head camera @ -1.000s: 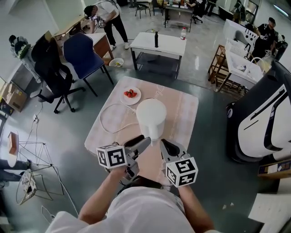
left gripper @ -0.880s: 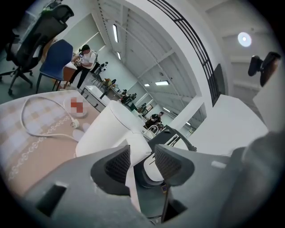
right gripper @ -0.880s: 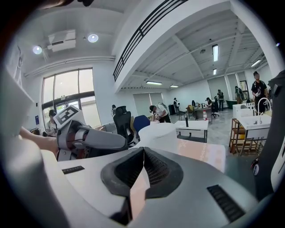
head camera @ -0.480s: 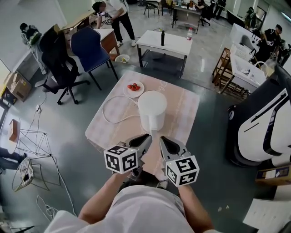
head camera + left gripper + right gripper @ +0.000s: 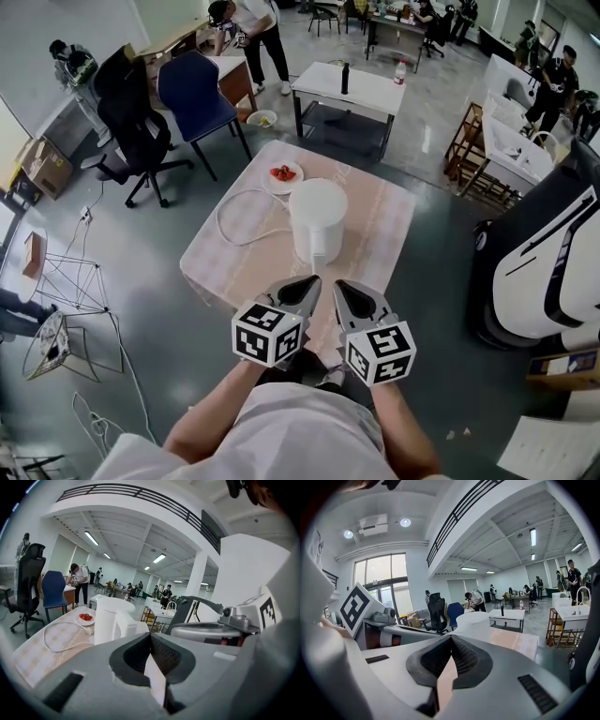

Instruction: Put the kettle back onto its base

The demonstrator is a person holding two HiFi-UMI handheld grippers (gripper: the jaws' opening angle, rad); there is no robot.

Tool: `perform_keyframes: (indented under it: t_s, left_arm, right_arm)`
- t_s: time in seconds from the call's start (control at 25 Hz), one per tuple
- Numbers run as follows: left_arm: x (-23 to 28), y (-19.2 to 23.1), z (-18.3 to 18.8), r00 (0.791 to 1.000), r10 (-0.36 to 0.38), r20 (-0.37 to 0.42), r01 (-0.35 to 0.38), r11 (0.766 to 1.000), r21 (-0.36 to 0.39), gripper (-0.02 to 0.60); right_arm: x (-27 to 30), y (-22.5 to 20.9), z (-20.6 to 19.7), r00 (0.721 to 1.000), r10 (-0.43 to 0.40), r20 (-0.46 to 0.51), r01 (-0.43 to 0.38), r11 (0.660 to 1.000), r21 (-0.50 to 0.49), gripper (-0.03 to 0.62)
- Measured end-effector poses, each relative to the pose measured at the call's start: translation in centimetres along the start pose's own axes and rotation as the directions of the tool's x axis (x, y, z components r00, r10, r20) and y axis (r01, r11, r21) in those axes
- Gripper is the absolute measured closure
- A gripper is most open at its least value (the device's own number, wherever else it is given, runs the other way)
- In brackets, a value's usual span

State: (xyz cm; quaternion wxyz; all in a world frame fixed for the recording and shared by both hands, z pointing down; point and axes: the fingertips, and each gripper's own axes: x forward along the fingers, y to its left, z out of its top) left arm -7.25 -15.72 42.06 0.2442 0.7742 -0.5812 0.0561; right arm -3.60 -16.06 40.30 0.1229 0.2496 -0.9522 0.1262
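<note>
The white kettle (image 5: 317,220) stands upright in the middle of the cloth-covered table (image 5: 380,234), its handle toward me. A white cable (image 5: 234,225) loops on the cloth to its left and runs to the kettle's foot; I cannot make out the base under it. My left gripper (image 5: 307,286) and right gripper (image 5: 345,291) hang side by side over the table's near edge, short of the kettle. Both are shut with nothing in them. In the left gripper view the kettle (image 5: 110,620) is ahead left; in the right gripper view the kettle (image 5: 478,620) rises just beyond the jaws.
A plate of strawberries (image 5: 283,173) sits at the table's far left corner. Beyond the table are a blue chair (image 5: 197,94), a black office chair (image 5: 131,117) and a white side table (image 5: 352,89). A large black-and-white machine (image 5: 548,253) stands to the right. People work at the back.
The left gripper's jaws have closed and it has rolled, its marker cube drawing in next to the right gripper. Both grippers shifted a little; the kettle has not moved.
</note>
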Motion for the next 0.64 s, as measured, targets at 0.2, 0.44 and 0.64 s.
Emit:
perform_keyframes:
  t_s: [0.2, 0.44, 0.64]
  left_arm:
    - [0.1, -1.0, -0.2, 1.0, 0.008, 0.003, -0.008, 0.999, 0.041, 0.575]
    - [-0.2, -1.2, -0.2, 1.0, 0.018, 0.009, -0.018, 0.999, 0.047, 0.575]
    - [-0.3, -1.4, -0.1, 1.0, 0.023, 0.015, -0.024, 0.998, 0.061, 0.575]
  right_arm:
    - [-0.7, -0.1, -0.3, 1.0, -0.002, 0.0, 0.002, 1.0, 0.001, 0.589]
    - [-0.8, -0.2, -0.1, 1.0, 0.002, 0.0, -0.002, 1.0, -0.008, 0.589]
    - [-0.8, -0.2, -0.4, 1.0, 0.007, -0.005, -0.007, 1.0, -0.011, 0.589]
